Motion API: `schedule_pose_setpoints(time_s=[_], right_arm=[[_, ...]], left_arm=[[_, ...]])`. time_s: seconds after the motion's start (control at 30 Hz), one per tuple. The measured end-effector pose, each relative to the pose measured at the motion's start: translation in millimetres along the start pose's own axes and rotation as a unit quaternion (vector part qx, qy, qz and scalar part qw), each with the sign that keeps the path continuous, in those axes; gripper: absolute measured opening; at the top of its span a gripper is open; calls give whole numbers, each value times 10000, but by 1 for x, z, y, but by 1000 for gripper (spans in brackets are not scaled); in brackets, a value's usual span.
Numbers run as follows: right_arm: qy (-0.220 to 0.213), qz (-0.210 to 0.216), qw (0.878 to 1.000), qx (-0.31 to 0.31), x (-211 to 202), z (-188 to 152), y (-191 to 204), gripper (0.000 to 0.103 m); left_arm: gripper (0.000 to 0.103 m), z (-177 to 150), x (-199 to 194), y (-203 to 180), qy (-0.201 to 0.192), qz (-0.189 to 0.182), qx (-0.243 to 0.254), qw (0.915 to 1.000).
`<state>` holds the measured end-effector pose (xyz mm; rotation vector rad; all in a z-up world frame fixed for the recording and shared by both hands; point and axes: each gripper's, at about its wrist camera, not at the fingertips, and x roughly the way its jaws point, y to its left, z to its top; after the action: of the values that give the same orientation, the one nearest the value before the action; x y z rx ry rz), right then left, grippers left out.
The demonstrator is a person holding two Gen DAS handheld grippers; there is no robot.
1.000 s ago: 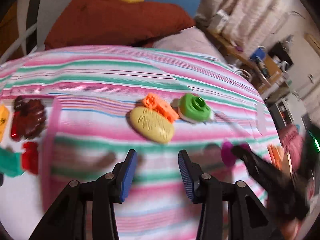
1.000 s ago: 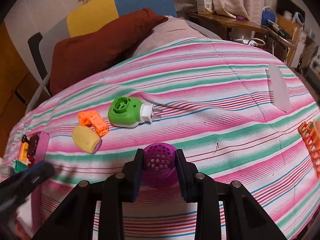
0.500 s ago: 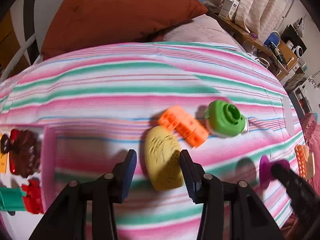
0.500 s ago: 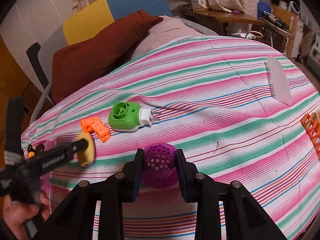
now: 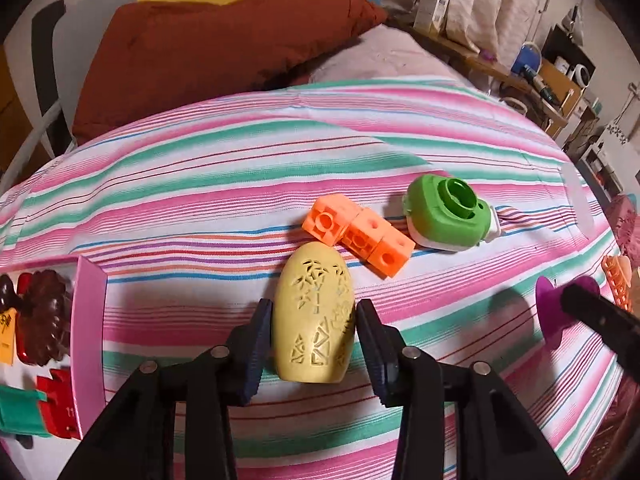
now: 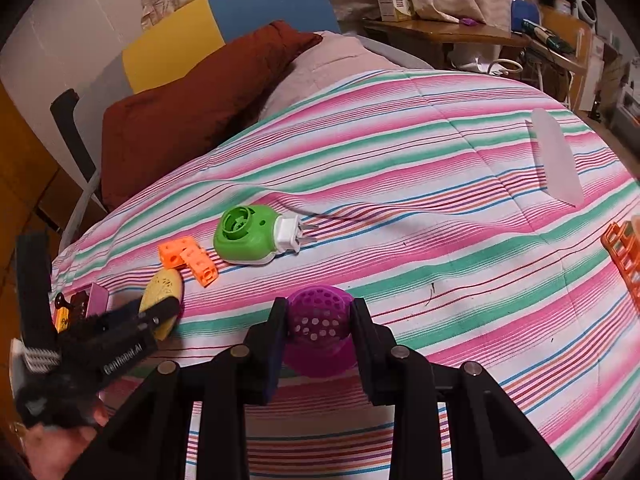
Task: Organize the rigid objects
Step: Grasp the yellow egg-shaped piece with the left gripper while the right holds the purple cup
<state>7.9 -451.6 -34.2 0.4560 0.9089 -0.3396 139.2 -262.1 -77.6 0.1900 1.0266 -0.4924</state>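
Closing around the yellow egg-shaped case [image 5: 314, 316], the left gripper [image 5: 312, 344] should squeeze its broad middle squarely; the right gripper [image 6: 318, 330] clamps the purple perforated ball [image 6: 318, 322].

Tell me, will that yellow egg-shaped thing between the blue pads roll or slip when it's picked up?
The yellow egg-shaped thing looks hard, smooth and rounded, so it may slip or twist. Its cut-out patterns suggest a hollow, light shell. The left gripper, jaws just closing, flanks its wide middle, which should steady it.

Left wrist view: close, angled down across bedspread [image 5: 360, 152] toward pillow [image 5: 224, 48]. Right wrist view: same slant, nearer front edge. Shared: green plug-in [image 5: 448, 216], orange blocks [image 6: 188, 260].
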Motion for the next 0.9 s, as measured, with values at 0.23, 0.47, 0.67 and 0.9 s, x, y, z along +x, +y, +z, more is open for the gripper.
schedule_pose_setpoints(time_s=[0.23,0.47,0.67,0.9], right_arm=[[0,-45,10000,-4,2,1,-3,32],[-17,-124,9999,17,2,-1,-7,32],[33,-193,9998,-46,3,-2,-7,32],[61,-309,9993,-223,6,-5,-1,32]], left_arm=[[42,-28,-19,12,-93,-142,-51,9998],[42,-62,-46,24,-168,-359,-137,9991],[42,-93,-81,34,-357,-514,-59,9980],[42,-123,-118,61,-561,-698,-289,9956]])
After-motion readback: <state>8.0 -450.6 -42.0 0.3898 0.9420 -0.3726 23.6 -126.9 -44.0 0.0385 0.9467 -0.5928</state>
